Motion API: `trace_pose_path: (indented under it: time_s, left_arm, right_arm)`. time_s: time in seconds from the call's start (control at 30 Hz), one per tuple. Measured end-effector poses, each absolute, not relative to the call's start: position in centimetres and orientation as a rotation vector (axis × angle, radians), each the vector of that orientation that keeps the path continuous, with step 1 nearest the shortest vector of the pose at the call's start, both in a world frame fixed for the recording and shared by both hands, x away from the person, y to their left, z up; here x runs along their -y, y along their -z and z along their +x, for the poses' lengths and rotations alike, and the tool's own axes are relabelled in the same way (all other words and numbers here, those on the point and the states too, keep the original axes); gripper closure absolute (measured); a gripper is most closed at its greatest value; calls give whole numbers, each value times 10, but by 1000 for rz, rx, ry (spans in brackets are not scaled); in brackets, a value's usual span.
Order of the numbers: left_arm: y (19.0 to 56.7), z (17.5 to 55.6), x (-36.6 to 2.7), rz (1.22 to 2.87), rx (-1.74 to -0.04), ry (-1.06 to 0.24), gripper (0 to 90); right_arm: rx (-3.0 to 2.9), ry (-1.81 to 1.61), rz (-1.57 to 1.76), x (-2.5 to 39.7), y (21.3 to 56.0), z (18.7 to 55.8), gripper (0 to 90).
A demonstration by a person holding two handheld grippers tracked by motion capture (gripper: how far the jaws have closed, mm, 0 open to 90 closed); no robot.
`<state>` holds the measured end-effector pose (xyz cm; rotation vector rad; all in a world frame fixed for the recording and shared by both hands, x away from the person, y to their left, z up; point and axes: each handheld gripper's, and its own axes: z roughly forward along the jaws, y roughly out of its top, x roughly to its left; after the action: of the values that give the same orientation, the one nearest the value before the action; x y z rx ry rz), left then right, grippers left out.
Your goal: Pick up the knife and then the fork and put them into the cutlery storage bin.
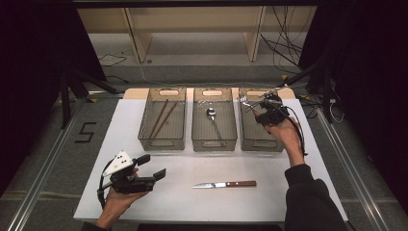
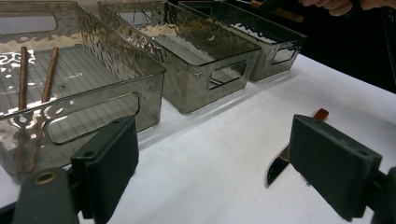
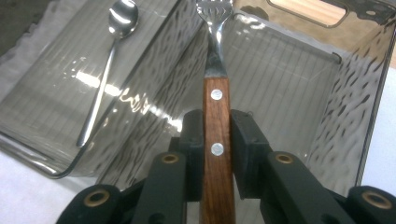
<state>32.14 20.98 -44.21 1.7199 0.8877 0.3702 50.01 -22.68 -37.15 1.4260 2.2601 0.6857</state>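
At upper right of the high view, right gripper (image 1: 263,111) pinching fork (image 1: 246,102) over the right bin (image 1: 260,142); lower left, left gripper (image 1: 150,169) spread, idle; in right gripper view, lower fork (image 3: 215,70) level before release.

Open table front w/ knife (image 1: 224,184) only; three bins (image 1: 214,126) block back edge, tops open.
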Motion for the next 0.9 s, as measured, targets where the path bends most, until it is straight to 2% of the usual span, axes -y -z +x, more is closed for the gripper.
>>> trace_pose_path:
  time_s: [0.73, 0.77, 0.83, 0.9]
  left_arm:
    - [442, 321, -209, 1723, -885, -368, 158]
    - [442, 321, -209, 1722, -887, -367, 158]
    - [442, 321, -209, 1722, -887, -367, 158]
    - [442, 321, -209, 1722, -888, -365, 158]
  right_arm:
    - [-2245, -615, 1557, 233, 396, 516, 754]
    - [-2244, -623, 1561, 233, 397, 516, 716]
    - [-2251, -652, 1572, 233, 397, 516, 577]
    - [-2254, -679, 1562, 233, 394, 515, 516]
